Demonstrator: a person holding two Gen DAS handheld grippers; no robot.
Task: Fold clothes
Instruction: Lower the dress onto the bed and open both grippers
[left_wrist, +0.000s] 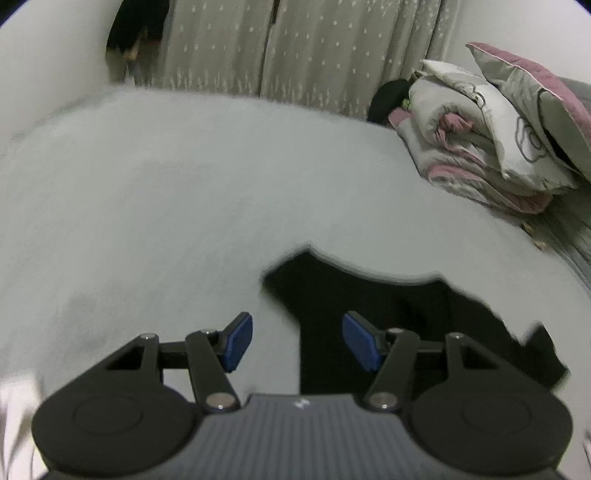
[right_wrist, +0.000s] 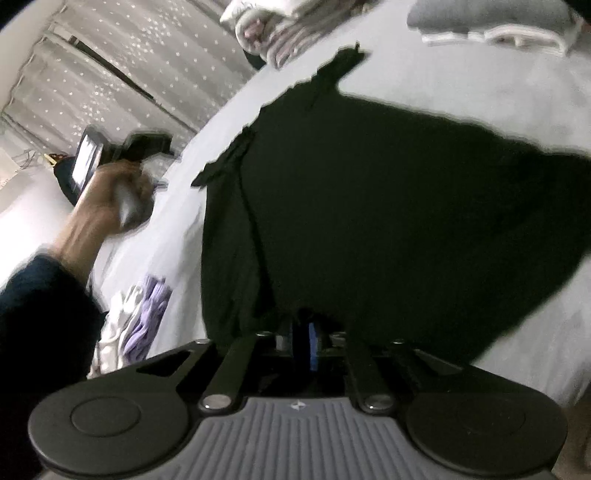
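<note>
A black garment (right_wrist: 388, 203) lies spread on the pale grey bed sheet (left_wrist: 147, 203). In the right wrist view its near edge gathers into folds at my right gripper (right_wrist: 304, 341), whose jaws stand almost together, shut on the cloth. One blue pad (right_wrist: 313, 347) shows beside the dark fabric. In the left wrist view my left gripper (left_wrist: 297, 341) hangs open over the sheet at the left edge of the black garment (left_wrist: 406, 321), with nothing between its blue pads (left_wrist: 238, 341). A person's hand (right_wrist: 110, 199) in a dark sleeve holds that left gripper, blurred, at the left of the right wrist view.
A pile of folded quilts and pillows (left_wrist: 480, 140) sits at the back right of the bed. Patterned curtains (left_wrist: 295, 48) hang behind it. White and lilac clothes (right_wrist: 136, 321) lie at the bed's near left. Grey and white items (right_wrist: 491, 18) lie beyond the garment.
</note>
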